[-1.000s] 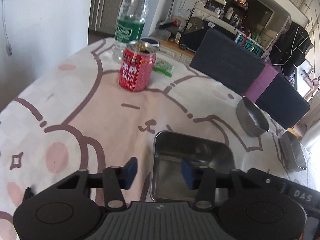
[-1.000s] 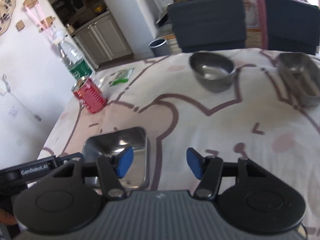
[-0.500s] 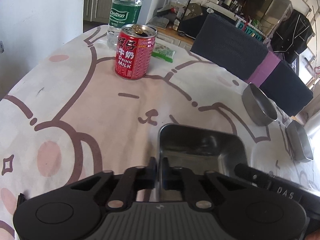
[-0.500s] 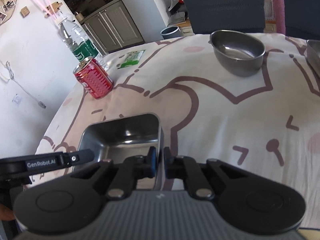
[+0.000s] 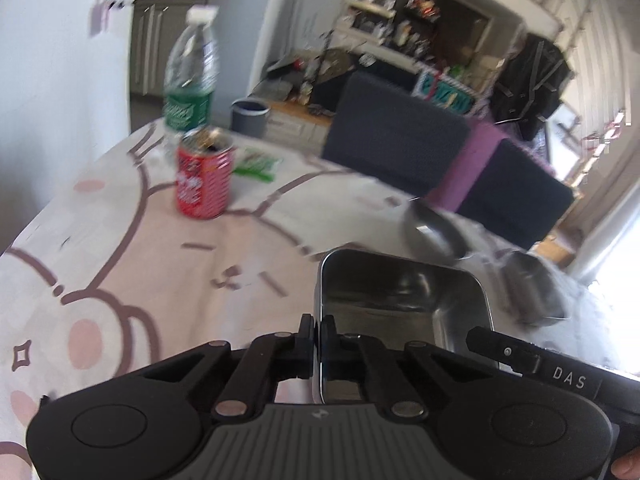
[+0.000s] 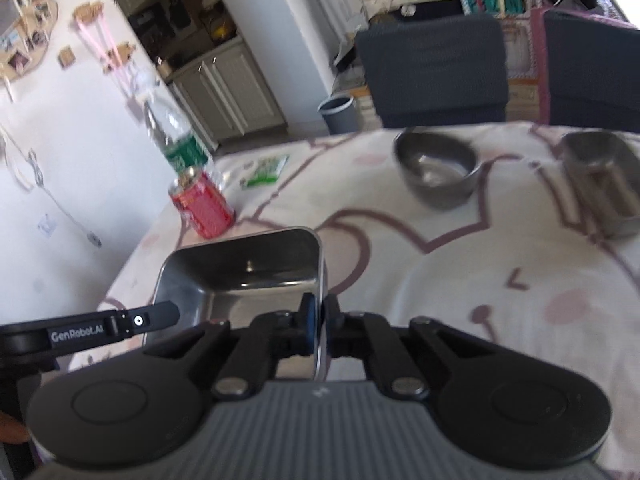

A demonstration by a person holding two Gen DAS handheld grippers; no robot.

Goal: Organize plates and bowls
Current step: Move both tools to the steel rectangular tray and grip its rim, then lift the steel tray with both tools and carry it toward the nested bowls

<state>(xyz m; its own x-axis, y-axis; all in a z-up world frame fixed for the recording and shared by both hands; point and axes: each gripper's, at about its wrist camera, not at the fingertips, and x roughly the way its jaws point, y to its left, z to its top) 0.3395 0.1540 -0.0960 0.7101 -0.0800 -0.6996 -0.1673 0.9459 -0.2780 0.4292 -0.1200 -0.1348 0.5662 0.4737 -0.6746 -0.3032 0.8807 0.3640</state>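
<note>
A square steel tray point(image 5: 404, 300) point(image 6: 248, 276) hangs a little above the tablecloth, gripped from both sides. My left gripper point(image 5: 319, 330) is shut on its left wall. My right gripper point(image 6: 319, 316) is shut on its right wall. A round steel bowl point(image 5: 434, 230) point(image 6: 436, 172) stands farther back on the table. A second square steel tray point(image 5: 532, 292) point(image 6: 604, 184) sits at the right, with another piece nested inside it in the right wrist view.
A red drink can point(image 5: 204, 176) point(image 6: 204, 204), a water bottle point(image 5: 192, 80) point(image 6: 176, 140) and a green packet point(image 5: 258, 166) point(image 6: 266, 170) stand at the table's far left. Dark chairs point(image 5: 400, 136) point(image 6: 432, 72) line the far edge. The white wall point(image 6: 60, 184) is close on the left.
Both grippers went from open around the near tray's walls to shut on them. The tray has since come up off the cloth and the views have risen.
</note>
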